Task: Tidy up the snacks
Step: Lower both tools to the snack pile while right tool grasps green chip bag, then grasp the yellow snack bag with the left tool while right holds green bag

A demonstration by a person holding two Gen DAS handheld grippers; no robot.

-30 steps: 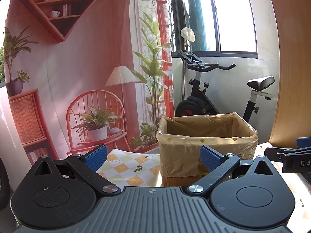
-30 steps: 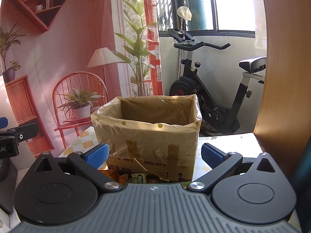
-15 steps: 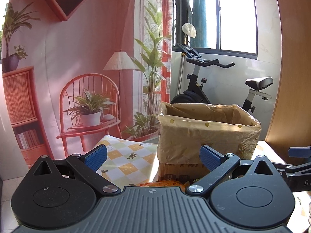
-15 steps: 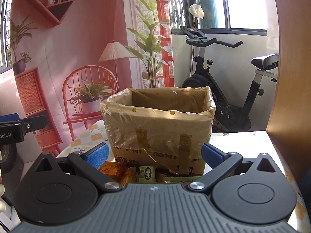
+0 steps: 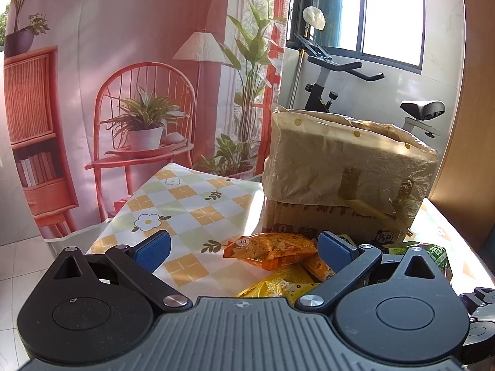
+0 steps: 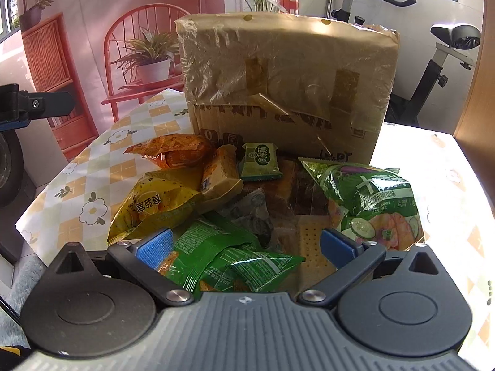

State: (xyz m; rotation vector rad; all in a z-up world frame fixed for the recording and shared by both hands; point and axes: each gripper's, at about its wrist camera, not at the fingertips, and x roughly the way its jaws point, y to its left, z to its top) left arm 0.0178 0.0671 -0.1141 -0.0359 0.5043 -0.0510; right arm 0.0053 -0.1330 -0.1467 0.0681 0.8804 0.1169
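1. The snack pile lies on the table right ahead of the right gripper, heaped against the near wall of the cardboard box. No packet looks to be in the box yet, though its inside is hidden from both views.

2. Nearest the right gripper, between and just below its pads, is a dark green packet. A large green crisp bag sits ahead to its right, a yellow bag ahead to its left, and small orange and green packets lie farther on, close to the box.

3. These are likely light, air-puffed foil and film bags: soft, crinkly and slippery, with brittle contents. I would pinch a crimped end seam or a flat corner, not the puffed middle, and squeeze gently. The pale perforated cracker by the right pad looks easiest to break.

4. The right gripper has its jaws wide apart and nothing between them.

5. The left gripper is likewise spread and empty, with an orange packet just ahead between its pads and the box beyond, ahead to its right.

6. The box has a thin plastic liner folded over its rim, which could snag a packet on the way in.

7. Under it all is a checked flower tablecloth.
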